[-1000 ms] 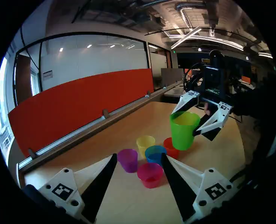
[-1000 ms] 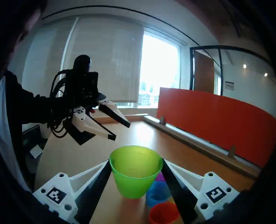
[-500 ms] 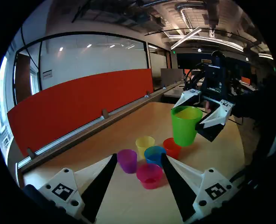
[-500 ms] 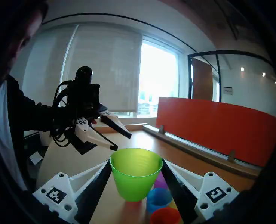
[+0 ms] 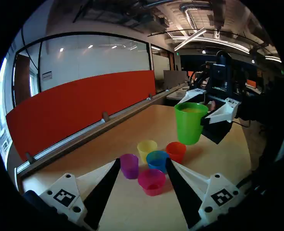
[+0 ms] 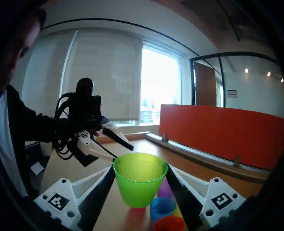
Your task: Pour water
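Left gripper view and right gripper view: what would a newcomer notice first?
The big green cup, held upright in the right gripper above the wooden table, strikes first. Five small coloured cups cluster on it nearby, before a long orange partition.

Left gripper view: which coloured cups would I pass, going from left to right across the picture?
Purple cup → yellow cup → blue cup → red cup → green cup, held up in the air. The pink cup in front spans the middle ones, so it is left out.
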Demonstrator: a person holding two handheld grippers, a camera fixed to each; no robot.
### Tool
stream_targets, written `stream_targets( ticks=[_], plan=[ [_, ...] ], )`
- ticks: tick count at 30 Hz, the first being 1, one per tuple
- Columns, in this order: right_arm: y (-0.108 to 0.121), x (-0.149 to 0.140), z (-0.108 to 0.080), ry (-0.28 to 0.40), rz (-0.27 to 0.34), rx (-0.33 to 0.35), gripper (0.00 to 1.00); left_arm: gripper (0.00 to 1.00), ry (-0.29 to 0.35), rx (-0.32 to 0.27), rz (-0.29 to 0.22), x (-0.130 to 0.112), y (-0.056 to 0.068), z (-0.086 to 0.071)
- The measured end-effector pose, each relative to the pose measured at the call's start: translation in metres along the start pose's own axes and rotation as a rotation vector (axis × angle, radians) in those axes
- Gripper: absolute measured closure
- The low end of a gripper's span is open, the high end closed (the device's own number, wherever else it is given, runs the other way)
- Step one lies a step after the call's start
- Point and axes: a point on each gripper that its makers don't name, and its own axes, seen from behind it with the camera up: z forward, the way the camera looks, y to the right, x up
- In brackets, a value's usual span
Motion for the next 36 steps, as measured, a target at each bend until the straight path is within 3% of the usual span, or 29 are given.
stream_targets(
  ticks=[26,36],
  plan=[
    [0.000,0.003,-0.028,-0.026,-0.009,-0.037,0.07,0.14,-0.072,-0.070,0.036,-0.014,0.011,0.034],
    [0.007,0.006,-0.042,-0.027,-0.011,-0.082,0.06,0.14,-0.101,-0.112,0.058,-0.019,0.019,0.053]
  ],
)
